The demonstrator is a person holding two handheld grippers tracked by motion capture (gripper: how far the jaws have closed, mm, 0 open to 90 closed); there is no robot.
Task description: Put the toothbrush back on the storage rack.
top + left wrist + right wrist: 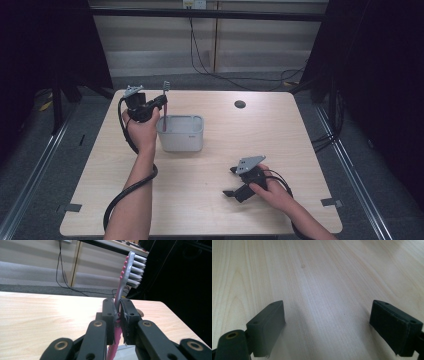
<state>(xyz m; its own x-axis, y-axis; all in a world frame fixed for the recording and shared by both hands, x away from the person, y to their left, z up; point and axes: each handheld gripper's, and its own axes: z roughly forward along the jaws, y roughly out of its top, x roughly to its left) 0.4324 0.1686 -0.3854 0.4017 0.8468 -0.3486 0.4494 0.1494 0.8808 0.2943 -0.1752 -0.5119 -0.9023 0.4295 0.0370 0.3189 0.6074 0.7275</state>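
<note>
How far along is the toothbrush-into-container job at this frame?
Done: the left gripper has clamped the pink toothbrush, bristles up.
In hand: it holds the brush upright over the grey container's left edge, handle end at the opening.
Left: release. The right gripper sits open over bare table.

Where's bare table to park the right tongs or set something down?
Bare table runs right of the grey bin to the far edge, and along the near edge left of the right tongs. It is crowded at the bin, where the left tongs hold the toothbrush.
</note>
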